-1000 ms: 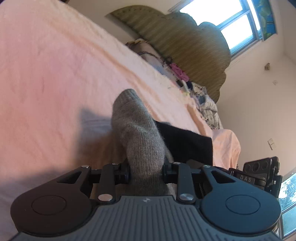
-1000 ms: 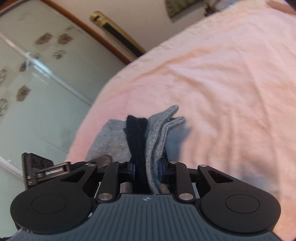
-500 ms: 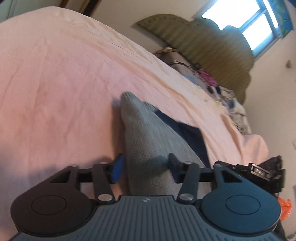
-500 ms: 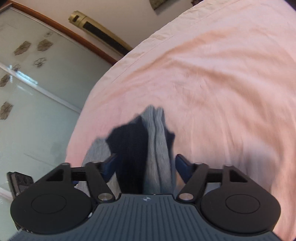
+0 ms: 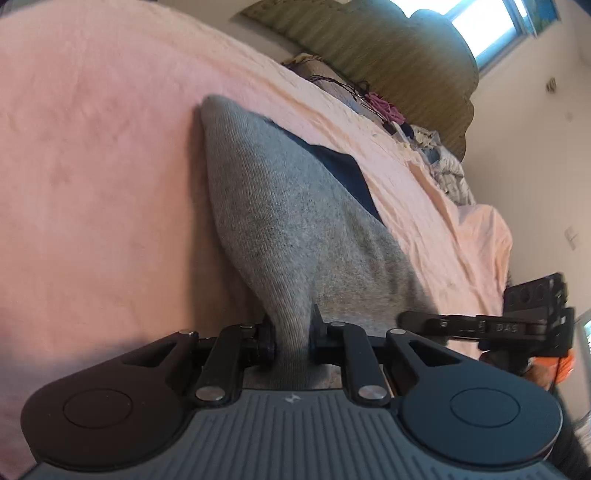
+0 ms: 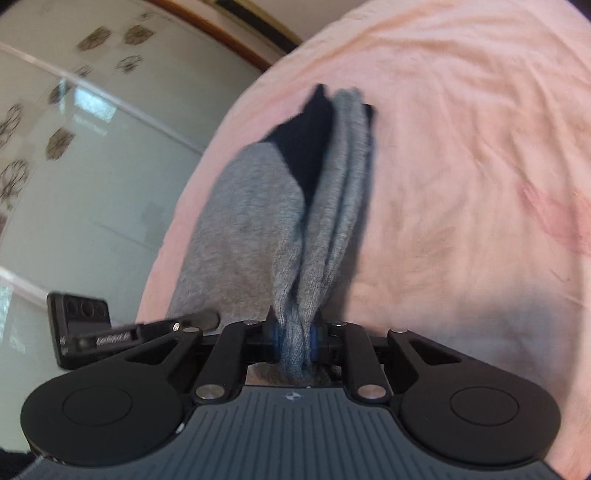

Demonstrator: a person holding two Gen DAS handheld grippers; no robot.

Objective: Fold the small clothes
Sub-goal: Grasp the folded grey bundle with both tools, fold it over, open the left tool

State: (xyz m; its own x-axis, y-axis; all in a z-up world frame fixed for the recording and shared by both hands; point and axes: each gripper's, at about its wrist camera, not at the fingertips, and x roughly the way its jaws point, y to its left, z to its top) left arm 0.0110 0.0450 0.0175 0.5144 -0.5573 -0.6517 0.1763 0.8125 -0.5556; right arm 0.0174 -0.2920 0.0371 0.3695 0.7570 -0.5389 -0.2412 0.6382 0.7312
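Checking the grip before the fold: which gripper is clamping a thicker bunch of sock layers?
The right gripper: several bunched folds of the grey sock sit between its fingers. The left gripper pinches one smooth part of the sock.

Daylight pours through the far-right window (image 5: 491, 26), blown out white. Soft shadows pool on the pink bed (image 5: 92, 166) near the lens. Fisheye bends every edge; the right view smears with motion blur.

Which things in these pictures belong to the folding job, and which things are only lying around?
Belong to the job:
- grey sock, with a dark part
- left gripper, shut on it
- right gripper, shut on it
- pink bed sheet under it

Just lying about:
- pile of clothes by the headboard
- glass door
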